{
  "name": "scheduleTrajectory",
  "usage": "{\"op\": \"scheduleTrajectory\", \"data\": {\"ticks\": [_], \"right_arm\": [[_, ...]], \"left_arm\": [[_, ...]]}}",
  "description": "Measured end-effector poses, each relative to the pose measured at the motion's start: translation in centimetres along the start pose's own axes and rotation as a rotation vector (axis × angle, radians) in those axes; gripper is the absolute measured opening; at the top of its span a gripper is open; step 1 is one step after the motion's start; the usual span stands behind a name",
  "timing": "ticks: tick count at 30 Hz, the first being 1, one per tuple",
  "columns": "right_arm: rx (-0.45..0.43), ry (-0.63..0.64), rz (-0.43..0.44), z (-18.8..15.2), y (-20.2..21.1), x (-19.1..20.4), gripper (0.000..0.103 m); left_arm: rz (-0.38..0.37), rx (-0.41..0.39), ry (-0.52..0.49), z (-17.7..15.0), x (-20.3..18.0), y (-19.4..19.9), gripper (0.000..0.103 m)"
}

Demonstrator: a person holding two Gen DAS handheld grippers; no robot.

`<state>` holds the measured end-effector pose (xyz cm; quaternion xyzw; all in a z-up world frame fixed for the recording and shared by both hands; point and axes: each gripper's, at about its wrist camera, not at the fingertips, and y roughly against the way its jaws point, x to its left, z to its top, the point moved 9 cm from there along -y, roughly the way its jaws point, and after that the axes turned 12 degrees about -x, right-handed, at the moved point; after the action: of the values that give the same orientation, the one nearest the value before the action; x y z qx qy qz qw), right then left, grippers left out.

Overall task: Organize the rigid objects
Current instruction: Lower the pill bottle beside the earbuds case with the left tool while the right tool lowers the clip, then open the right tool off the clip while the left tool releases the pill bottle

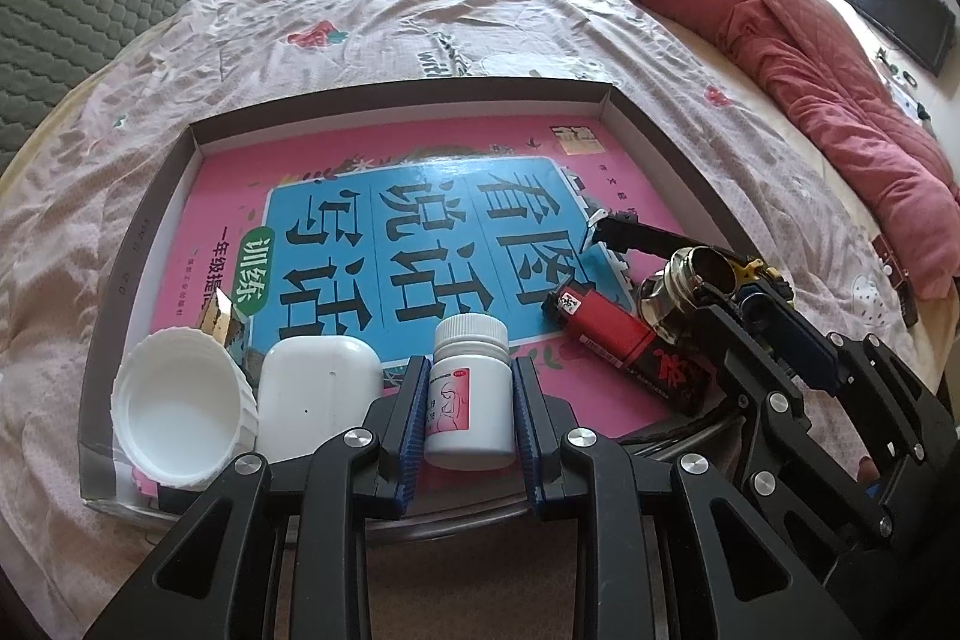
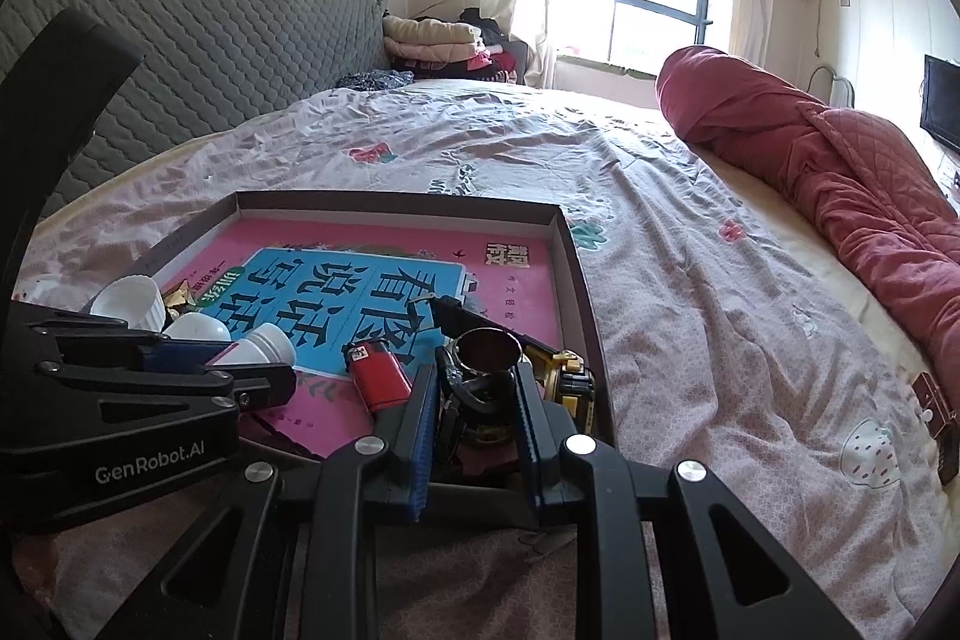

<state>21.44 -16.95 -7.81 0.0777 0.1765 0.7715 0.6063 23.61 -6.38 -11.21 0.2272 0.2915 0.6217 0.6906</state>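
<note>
A shallow cardboard tray lies on the bed with a pink and blue book flat inside it. My left gripper is shut on a small white pill bottle that stands upright on the book at the tray's near edge. Left of it lie a white earbud case and a ribbed white cap. A red and black lighter lies to its right. My right gripper is shut on a shiny metal cup at the tray's near right corner, with a yellow tape measure beside it.
A black folding tool lies on the book behind the cup. A rolled red quilt lies along the right side of the bed, and a grey padded headboard runs along the left. Crumpled patterned sheet surrounds the tray.
</note>
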Motion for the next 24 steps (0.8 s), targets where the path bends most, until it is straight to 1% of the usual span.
{"op": "scheduleTrajectory", "data": {"ticks": [24], "right_arm": [[0.01, -0.041, 0.021, 0.07, 0.16, -0.54, 0.024]], "left_arm": [[-0.002, 0.001, -0.002, -0.1, -0.14, -0.04, 0.027]]}}
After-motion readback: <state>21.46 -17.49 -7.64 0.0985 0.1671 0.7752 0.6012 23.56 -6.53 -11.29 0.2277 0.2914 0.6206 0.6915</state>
